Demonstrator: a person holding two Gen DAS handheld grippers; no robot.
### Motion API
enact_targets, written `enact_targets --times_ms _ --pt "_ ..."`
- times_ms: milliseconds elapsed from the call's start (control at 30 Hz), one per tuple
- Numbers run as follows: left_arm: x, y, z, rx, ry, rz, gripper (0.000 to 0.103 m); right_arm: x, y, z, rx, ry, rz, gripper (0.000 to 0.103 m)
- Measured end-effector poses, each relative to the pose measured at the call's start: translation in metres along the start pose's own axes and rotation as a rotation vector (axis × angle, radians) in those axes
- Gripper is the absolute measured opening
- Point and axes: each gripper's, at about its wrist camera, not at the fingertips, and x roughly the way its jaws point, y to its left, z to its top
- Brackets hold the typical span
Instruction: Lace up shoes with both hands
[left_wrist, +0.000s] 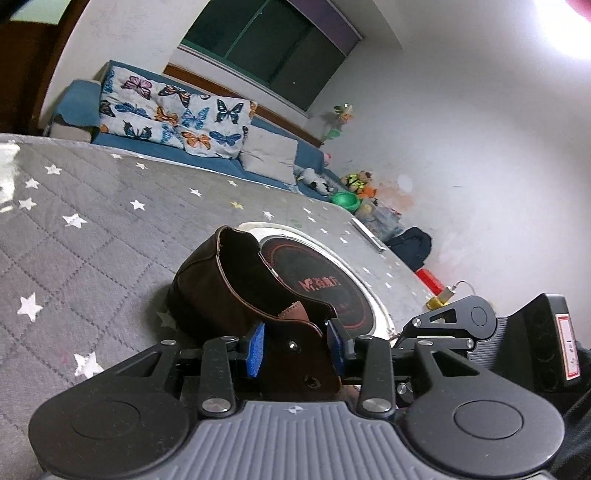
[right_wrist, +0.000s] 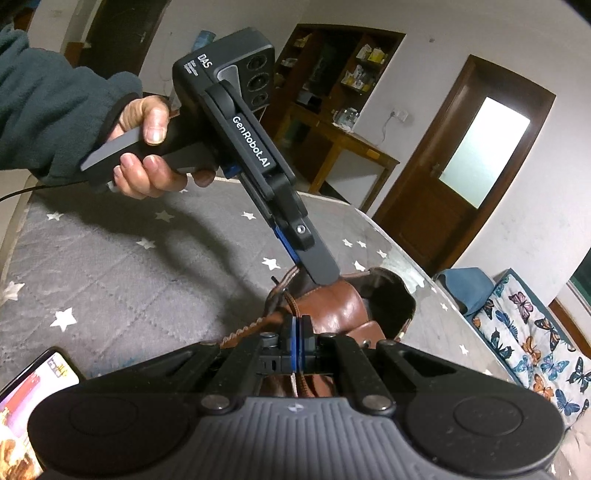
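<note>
A grey quilted cover (left_wrist: 92, 221) printed with white stars spreads across both views and carries everything else. In the left wrist view a blue sofa (left_wrist: 122, 140) with butterfly cushions (left_wrist: 173, 114) runs along the far wall at about eleven o'clock, below a dark window (left_wrist: 273, 48); toys (left_wrist: 354, 188) lie heaped at about two o'clock. A round black hob (left_wrist: 332, 280) is set into the covered surface just behind the shoe (left_wrist: 229, 291), a brown leather one that sits at the centre of the view with its open collar toward twelve o'clock. The left gripper (left_wrist: 297, 350) straddles the shoe's near eyelet flap, its blue pads (left_wrist: 256, 349) on either side of the leather; the jaws stand partly apart, and whether the pads press the flap I cannot tell. The right gripper shows at four o'clock, just beside it. In the right wrist view a brown door (right_wrist: 465, 166) stands at two o'clock and a wooden desk (right_wrist: 351, 144) at one o'clock. A hand (right_wrist: 147, 155) in a teal fleece sleeve (right_wrist: 48, 110) holds the left gripper (right_wrist: 325, 275) from ten o'clock, its tip touching the shoe's tongue (right_wrist: 332, 306). The right gripper (right_wrist: 296, 343) sits at six o'clock, jaws together on the brown lace (right_wrist: 243, 330), which runs from the pads toward the shoe's eyelets. A lit phone (right_wrist: 29, 384) lies at eight o'clock.
</note>
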Motion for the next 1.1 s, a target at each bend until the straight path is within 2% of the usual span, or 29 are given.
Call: enact_targets --times_ms 133,233,367,467,567,600,767,900,933,1000,1100 --pt "-0.011 -0.02 -0.005 0.082 -0.022 0.025 0.04 0.002 0.0 0.001 0.02 -0.001 -0.01 0.001" --pt "-0.018 -0.036 -0.015 0.171 -0.02 0.085 0.041 0.001 0.0 0.0 0.019 0.0 -0.017 0.001" --pt "-0.011 -0.054 -0.028 0.301 0.011 0.207 0.04 0.001 0.0 0.0 0.019 0.001 -0.022 0.001" --pt "0.0 -0.062 -0.035 0.37 0.041 0.25 0.03 0.002 0.0 0.0 0.019 0.003 -0.026 0.001" --pt "0.009 -0.07 -0.042 0.447 0.057 0.283 0.026 0.002 0.0 0.0 0.021 0.007 -0.031 0.001" --pt "0.009 -0.071 -0.043 0.459 0.055 0.29 0.021 0.002 0.0 0.0 0.021 0.009 -0.033 0.001" --pt "0.016 -0.069 -0.046 0.469 0.063 0.309 0.007 0.003 0.001 0.002 0.012 0.008 -0.033 0.001" --pt "0.016 -0.074 -0.053 0.443 0.029 0.35 0.005 0.002 0.001 0.001 0.02 0.009 -0.037 0.002" --pt "0.015 -0.075 -0.055 0.429 0.013 0.377 0.0 0.002 0.0 0.001 0.025 0.01 -0.04 0.002" --pt "0.01 -0.076 -0.058 0.386 -0.027 0.431 0.0 0.0 -0.001 0.0 0.041 0.009 -0.048 0.003" --pt "-0.001 -0.07 -0.063 0.293 -0.079 0.453 0.0 -0.005 -0.003 -0.001 0.062 0.007 -0.055 0.003"
